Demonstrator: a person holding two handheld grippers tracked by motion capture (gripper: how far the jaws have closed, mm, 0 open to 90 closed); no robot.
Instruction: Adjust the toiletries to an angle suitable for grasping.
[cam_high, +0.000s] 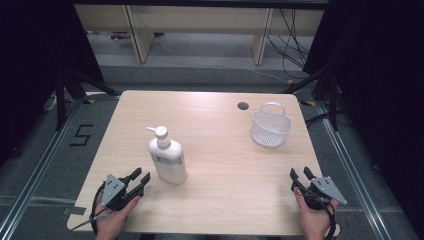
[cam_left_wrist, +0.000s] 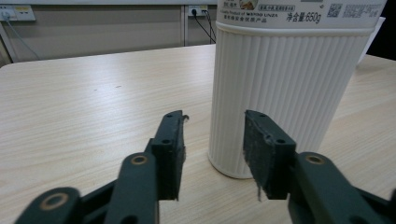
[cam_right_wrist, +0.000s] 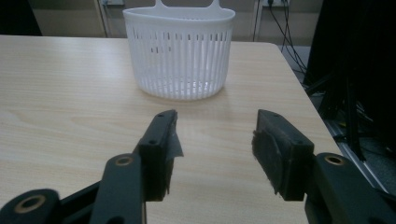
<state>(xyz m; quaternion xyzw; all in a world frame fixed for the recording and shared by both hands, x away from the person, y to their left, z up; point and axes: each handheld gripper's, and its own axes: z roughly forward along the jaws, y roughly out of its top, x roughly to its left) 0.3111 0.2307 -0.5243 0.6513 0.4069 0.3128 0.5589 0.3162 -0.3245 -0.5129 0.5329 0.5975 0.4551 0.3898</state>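
With both pairs of my jaws standing apart and holding nothing, I'm right at the start of a reach. Left gripper (cam_left_wrist: 212, 154) first: its black jaws gape wide, and just ahead of them stands the tall white ribbed plastic pump bottle (cam_left_wrist: 285, 93), upright on the pale wood-grain desk (cam_left_wrist: 93, 93), its base slightly to the right of my centre line. Not touching yet, a sliver of desk shows between jaw tips and bottle. From the high view, that left gripper (cam_high: 141, 178) sits at the near left of the desk with the bottle (cam_high: 168, 159) just beside it, pump head pointing left.

Over to the right gripper (cam_right_wrist: 215, 149): jaws open too, nothing between them. Farther off, dead ahead, sits the white slotted plastic basket with a loop handle (cam_right_wrist: 180, 51), upright and looking empty through its slats. In the high view the right gripper (cam_high: 300, 176) waits at the near right edge, well apart from the basket (cam_high: 270, 128) at the far right.

My read: the approach to the bottle is in hand. Next I'd nudge the left jaws forward and a touch right, so the ribbed body sits squarely between them, then close low on it. That body looks wide, so it may take nearly my full opening.
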